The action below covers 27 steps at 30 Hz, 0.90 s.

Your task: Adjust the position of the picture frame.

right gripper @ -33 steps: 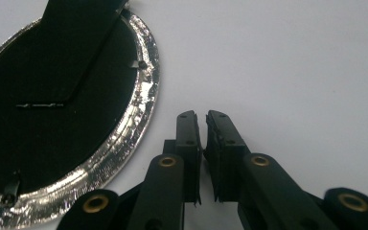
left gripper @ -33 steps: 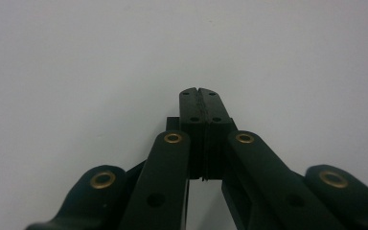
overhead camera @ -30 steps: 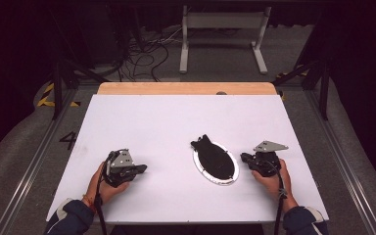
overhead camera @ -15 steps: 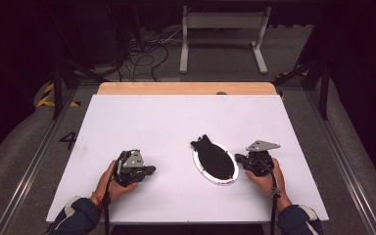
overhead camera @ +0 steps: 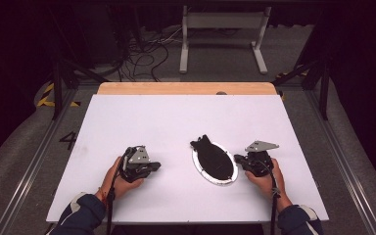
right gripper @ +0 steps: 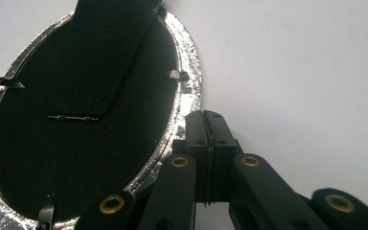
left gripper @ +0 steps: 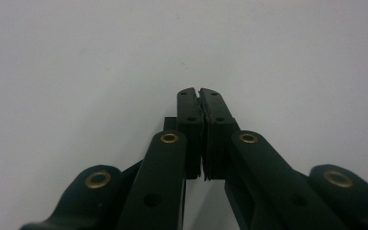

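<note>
The tabletop (overhead camera: pixel 186 117) lies bare around the oval frame (overhead camera: pixel 214 164). The frame sits just beside the right gripper (overhead camera: pixel 239 159), well apart from the left gripper (overhead camera: pixel 155 166). Both grippers are closed on nothing.

One white table (overhead camera: pixel 176 122), one oval black frame with a silver rim (overhead camera: pixel 214 163), two hand-held grippers, left gripper (overhead camera: pixel 152 166), right gripper (overhead camera: pixel 238 158), two hands

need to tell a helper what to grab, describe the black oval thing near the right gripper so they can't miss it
On the white table, look a little right of centre, toward the near edge. The oval frame lies flat there with its black back up, just left of the right gripper. A silvery rim and a black stand flap pointing toward the far side set it apart; it is the lone loose thing on the table.
</note>
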Each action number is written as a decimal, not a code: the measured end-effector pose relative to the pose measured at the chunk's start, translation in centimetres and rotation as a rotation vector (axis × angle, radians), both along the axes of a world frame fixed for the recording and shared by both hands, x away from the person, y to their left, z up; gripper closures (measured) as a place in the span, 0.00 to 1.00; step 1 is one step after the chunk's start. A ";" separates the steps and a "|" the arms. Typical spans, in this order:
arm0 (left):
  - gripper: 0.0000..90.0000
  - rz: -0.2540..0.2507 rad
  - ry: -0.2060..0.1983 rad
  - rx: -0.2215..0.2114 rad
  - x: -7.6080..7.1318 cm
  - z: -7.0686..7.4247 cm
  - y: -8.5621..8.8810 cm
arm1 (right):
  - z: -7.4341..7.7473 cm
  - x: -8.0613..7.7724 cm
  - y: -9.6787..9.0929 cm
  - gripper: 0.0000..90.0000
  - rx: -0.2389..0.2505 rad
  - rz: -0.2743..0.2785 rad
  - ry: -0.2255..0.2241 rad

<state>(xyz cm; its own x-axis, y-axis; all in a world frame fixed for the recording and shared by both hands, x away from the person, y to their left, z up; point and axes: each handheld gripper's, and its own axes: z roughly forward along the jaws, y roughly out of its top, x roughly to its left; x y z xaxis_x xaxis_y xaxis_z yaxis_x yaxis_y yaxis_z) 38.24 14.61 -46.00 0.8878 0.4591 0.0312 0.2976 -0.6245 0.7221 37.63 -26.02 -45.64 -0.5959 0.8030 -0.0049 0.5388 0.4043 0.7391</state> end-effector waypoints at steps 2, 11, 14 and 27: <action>0.98 0.001 0.000 -0.001 0.2 0.1 -0.2 | 0.0 -0.2 0.3 1.00 -0.002 0.009 0.003; 0.98 0.009 0.001 0.002 1.0 -0.1 -0.9 | 0.0 -1.0 1.5 1.00 -0.010 0.022 0.001; 0.98 0.008 0.003 0.008 1.2 -0.2 -1.0 | 0.0 -1.4 2.1 1.00 -0.009 0.034 0.004; 0.97 -0.008 0.007 0.005 1.9 -0.1 -2.4 | -0.2 -3.0 5.0 1.00 -0.002 0.109 -0.001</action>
